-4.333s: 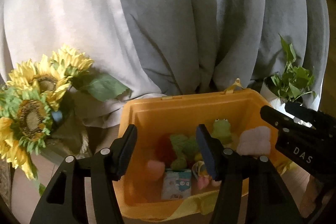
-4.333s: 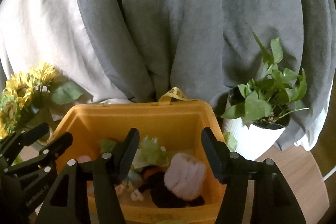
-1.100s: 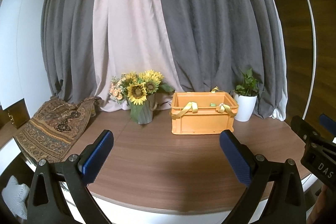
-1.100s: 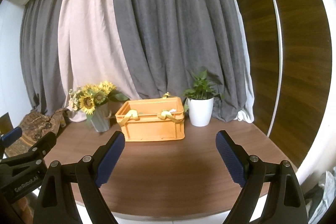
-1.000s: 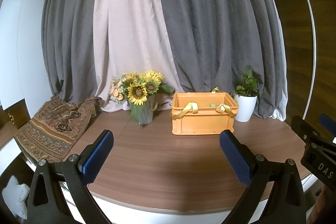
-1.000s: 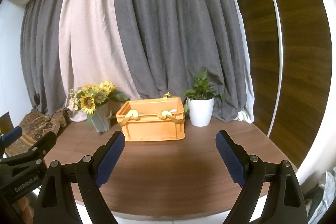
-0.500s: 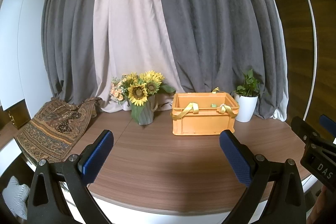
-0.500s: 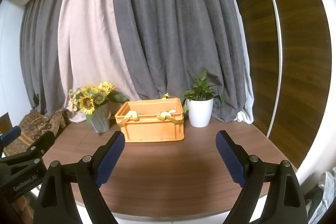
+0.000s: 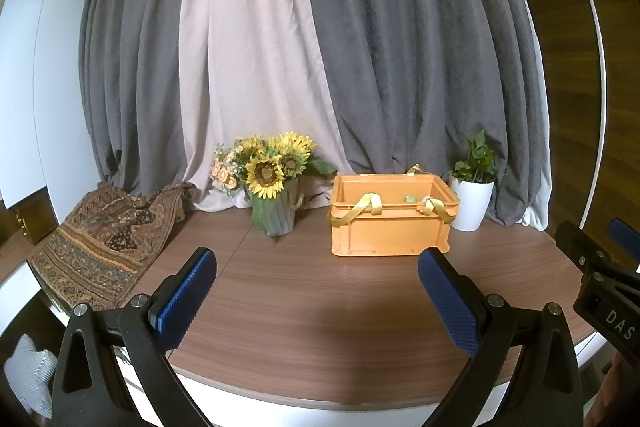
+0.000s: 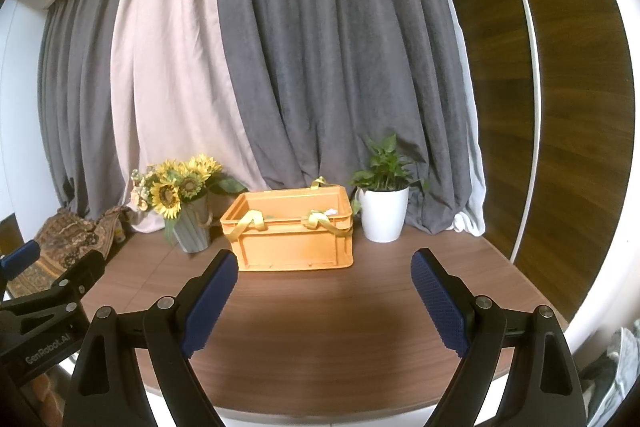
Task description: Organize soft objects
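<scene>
Jaws on both my grippers stand spread wide with nothing between them. My left gripper (image 9: 316, 297) hangs above the near part of the brown wooden surface (image 9: 320, 291), and my right gripper (image 10: 322, 297) does the same beside it; each one shows at the edge of the other's view.

Well ahead of both, toward the back of the surface, I see the orange crate (image 9: 390, 231), upright, with yellow straps (image 9: 362, 207) draped over its front rim. The soft objects lie inside it: from the left wrist view I can make out only a small green piece (image 9: 410, 199) and a pale one close beside it peeking over the rim; the rest is hidden by the crate wall. From the right wrist view a pale scrap shows near the right strap, too small for me to name.

Left of the crate, near but apart from it, stands a vase of sunflowers (image 9: 270, 173). Right of the crate, just beside it, is a green plant in a white pot (image 9: 474, 203). A patterned cloth (image 9: 108, 239) is draped at the far left edge. Grey and beige curtains (image 9: 320, 47) hang behind everything.
</scene>
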A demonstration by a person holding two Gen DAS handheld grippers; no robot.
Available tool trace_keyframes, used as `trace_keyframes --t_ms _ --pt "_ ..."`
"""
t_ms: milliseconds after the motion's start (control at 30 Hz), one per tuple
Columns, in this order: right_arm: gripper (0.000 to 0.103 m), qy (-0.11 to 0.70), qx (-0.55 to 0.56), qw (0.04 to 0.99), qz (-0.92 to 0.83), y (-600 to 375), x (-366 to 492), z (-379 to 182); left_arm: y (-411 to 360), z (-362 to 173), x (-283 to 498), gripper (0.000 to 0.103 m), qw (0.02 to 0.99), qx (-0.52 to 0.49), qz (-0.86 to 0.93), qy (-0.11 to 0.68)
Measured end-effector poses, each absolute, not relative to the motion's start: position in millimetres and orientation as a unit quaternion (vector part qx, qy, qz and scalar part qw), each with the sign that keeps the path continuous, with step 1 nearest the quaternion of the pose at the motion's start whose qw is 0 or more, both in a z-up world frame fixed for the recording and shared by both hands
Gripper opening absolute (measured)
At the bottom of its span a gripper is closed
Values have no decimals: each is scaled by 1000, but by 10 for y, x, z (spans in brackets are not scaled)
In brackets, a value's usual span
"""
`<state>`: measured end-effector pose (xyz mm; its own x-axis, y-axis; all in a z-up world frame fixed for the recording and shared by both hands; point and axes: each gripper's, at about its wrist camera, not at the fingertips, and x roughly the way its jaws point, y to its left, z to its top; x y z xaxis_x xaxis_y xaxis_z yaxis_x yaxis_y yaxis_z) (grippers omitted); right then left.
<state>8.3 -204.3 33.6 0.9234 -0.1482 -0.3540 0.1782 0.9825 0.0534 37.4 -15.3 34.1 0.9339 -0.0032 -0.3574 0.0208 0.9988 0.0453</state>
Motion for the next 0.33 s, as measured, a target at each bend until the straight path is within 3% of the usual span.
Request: trace_keyframes --t_ms 333 --pt "89 180 39 980 -81 -1986 120 308 -106 311 324 103 983 21 -3 183"
